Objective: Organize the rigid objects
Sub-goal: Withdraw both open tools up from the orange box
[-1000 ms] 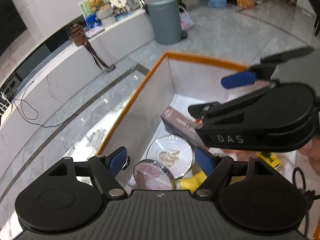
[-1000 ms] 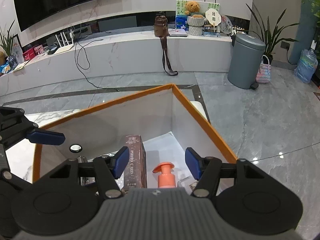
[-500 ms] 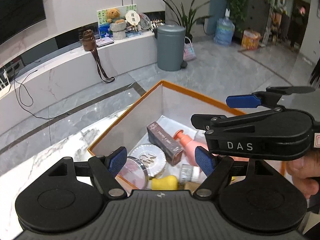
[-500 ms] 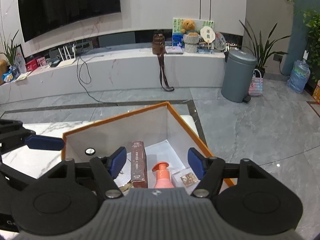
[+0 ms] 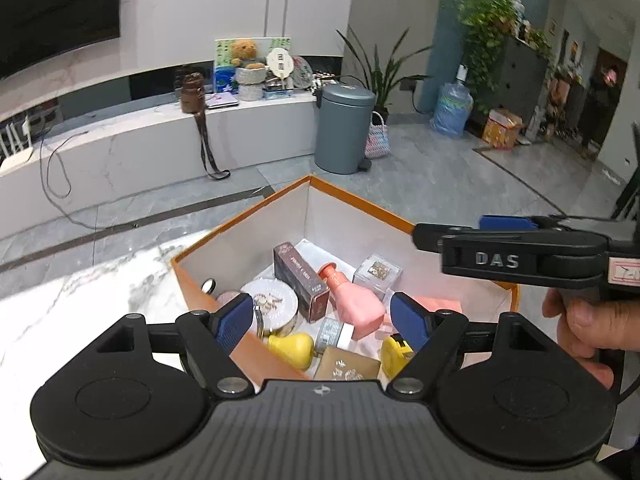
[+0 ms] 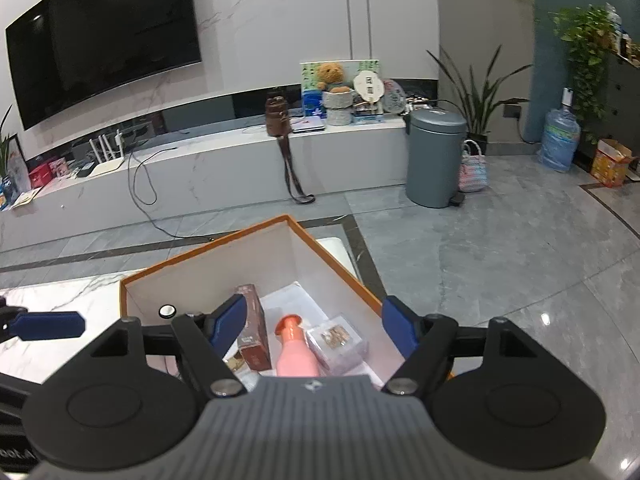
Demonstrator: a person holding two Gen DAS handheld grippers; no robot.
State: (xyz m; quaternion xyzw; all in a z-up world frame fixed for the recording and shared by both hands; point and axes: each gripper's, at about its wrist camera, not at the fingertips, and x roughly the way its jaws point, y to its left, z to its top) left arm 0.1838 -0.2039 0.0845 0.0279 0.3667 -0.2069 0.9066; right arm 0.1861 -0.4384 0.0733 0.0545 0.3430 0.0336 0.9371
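An orange-rimmed box (image 5: 240,216) with white walls sits on a marble table and holds several items: a brown carton (image 5: 302,276), a pink pump bottle (image 5: 354,302), a clear case (image 5: 376,272), a round silver tin (image 5: 276,306), a yellow pear shape (image 5: 292,346). My left gripper (image 5: 322,322) is open and empty above the box's near edge. My right gripper (image 6: 314,330) is open and empty above the box (image 6: 204,248), over the pink bottle (image 6: 296,354) and the carton (image 6: 252,328).
The marble table (image 5: 80,300) extends left of the box. Beyond it are grey floor, a grey bin (image 5: 344,128), a long white bench (image 6: 200,168) with a brown bag and a TV (image 6: 100,40) on the wall.
Both grippers have pulled up and back from the box, so more of its contents and the room show. Both stay open and empty.
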